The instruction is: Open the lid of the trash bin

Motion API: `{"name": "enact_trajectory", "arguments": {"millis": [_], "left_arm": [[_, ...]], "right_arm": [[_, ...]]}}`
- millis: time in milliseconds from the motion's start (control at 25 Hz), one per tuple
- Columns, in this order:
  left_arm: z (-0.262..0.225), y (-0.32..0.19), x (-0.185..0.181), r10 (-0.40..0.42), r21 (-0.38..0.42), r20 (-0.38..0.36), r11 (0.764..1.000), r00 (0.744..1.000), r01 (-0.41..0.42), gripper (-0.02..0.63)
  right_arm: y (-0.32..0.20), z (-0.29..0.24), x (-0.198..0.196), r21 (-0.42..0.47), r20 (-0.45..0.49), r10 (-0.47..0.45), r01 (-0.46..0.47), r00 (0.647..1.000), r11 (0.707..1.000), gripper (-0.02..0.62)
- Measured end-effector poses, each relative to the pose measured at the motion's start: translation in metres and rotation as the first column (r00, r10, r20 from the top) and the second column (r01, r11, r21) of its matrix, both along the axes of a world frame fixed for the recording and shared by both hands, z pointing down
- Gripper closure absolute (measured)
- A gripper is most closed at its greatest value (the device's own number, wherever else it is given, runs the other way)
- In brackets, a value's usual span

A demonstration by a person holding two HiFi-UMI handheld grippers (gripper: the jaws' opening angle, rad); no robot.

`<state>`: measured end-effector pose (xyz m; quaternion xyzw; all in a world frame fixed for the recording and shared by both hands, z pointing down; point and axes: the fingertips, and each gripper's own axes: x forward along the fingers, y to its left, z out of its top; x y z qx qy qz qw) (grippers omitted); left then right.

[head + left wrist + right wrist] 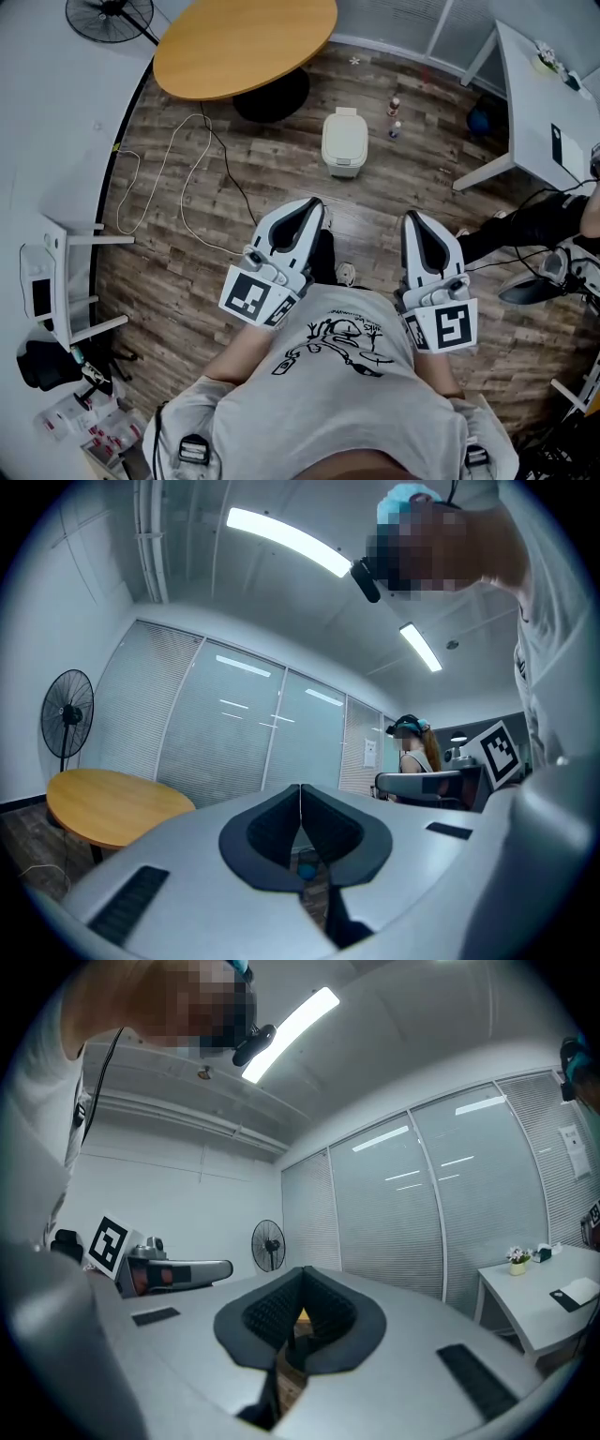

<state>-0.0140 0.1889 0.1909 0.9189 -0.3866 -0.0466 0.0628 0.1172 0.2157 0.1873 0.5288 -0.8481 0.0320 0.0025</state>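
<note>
Both empty, clenched: left claw [313, 206], right claw [412, 221]; rounded cream bin [343, 167], lid [344, 134] down.

Round wooden table [246, 45], standing fan [111, 17]

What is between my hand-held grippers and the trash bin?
Nothing visible does. Only bare wood-plank floor lies between the left hand-held gripper, the right hand-held gripper and the small cream lidded trash bin. The thin white cable lies off to the left.
</note>
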Motion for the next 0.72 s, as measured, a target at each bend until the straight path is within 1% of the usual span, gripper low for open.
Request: {"name": "enact_trajectory", "arguments": {"millis": [360, 720], "left_arm": [[0.008, -0.069, -0.019, -0.024, -0.016, -0.012, 1.000, 1.000, 0.024, 0.584], [0.007, -0.152, -0.038, -0.006, -0.023, -0.018, 1.000, 1.000, 0.005, 0.584]], "right_arm": [[-0.072, 0.006, -0.021, -0.016, -0.026, -0.030, 0.030, 0.999, 0.999, 0.589], [-0.153, 0.004, -0.042, -0.032, -0.053, -0.024, 0.022, 0.998, 0.999, 0.589]]}}
